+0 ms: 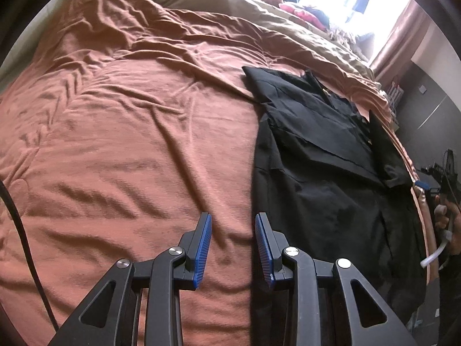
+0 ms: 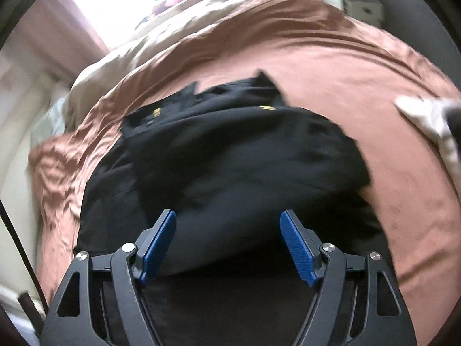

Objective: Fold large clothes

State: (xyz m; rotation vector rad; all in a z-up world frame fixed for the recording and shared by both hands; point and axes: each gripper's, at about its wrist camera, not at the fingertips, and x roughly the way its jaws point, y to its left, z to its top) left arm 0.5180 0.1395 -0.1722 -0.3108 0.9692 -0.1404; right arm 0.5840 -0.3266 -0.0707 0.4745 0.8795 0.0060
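A large black garment [image 1: 325, 155] lies partly folded on the rust-orange bedspread [image 1: 129, 121], toward the bed's right edge. My left gripper [image 1: 233, 225] is open and empty, hovering over the bedspread just at the garment's left edge. In the right wrist view the same black garment [image 2: 230, 155] fills the middle, blurred by motion. My right gripper [image 2: 227, 225] is wide open and empty above the garment's near part. The right gripper's blue tip also shows in the left wrist view [image 1: 422, 184] at the bed's right edge.
A beige duvet [image 1: 302, 28] lies bunched at the far side of the bed, with pink and dark items beyond it under a bright window. A white cloth [image 2: 426, 121] lies on the bedspread at the right. A black cable [image 1: 20, 230] hangs at the left.
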